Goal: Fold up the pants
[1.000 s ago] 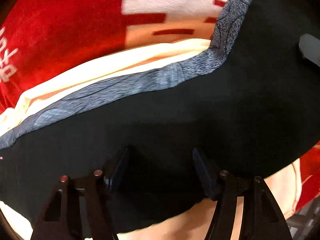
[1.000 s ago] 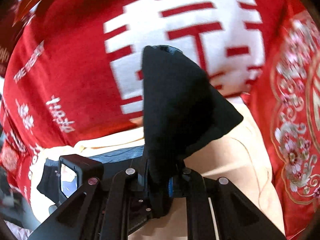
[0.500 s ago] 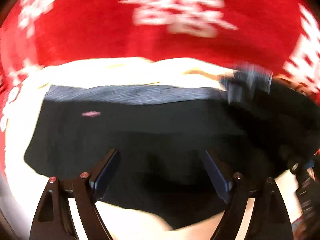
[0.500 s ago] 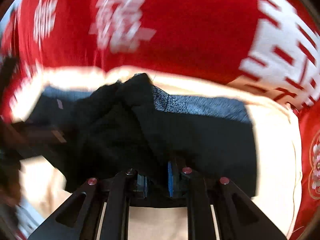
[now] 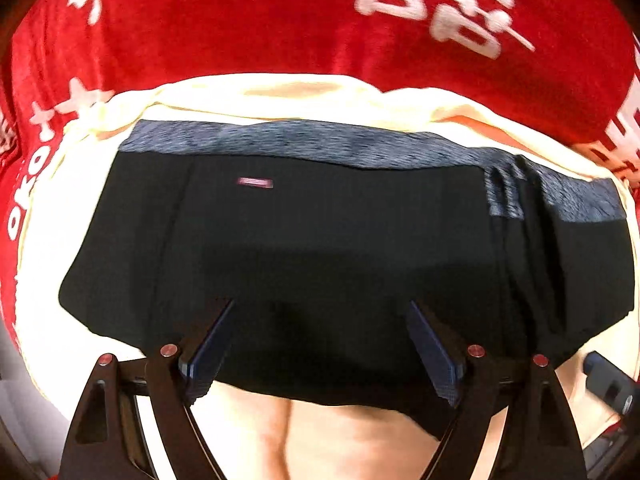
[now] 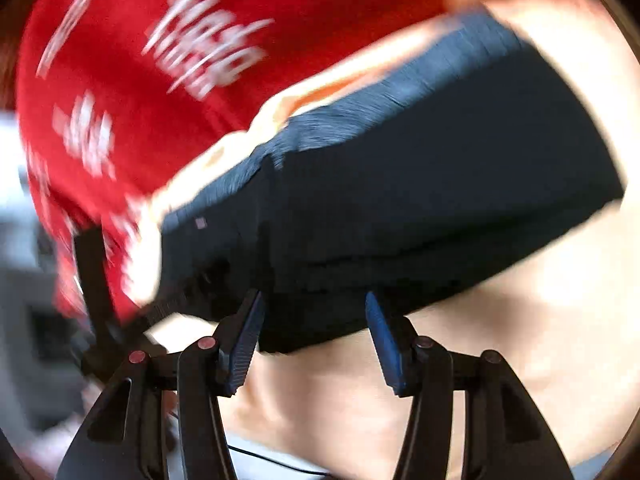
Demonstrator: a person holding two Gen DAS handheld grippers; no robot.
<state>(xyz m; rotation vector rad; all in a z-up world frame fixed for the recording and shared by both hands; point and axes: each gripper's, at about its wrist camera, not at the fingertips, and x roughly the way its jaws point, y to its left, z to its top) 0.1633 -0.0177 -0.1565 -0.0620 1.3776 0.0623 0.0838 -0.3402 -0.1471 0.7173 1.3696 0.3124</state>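
Cream cloth [image 5: 280,92] borders folded black pants [image 5: 320,240], blurred rightward; left gripper [image 5: 320,344] spread empty, right gripper [image 6: 314,332] opening, gripping nothing.

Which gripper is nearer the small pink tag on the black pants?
Left. The left gripper hangs open over the folded black pants, below the small pink tag. The right gripper, jaws opening, sits at the pants' near edge, further from it.
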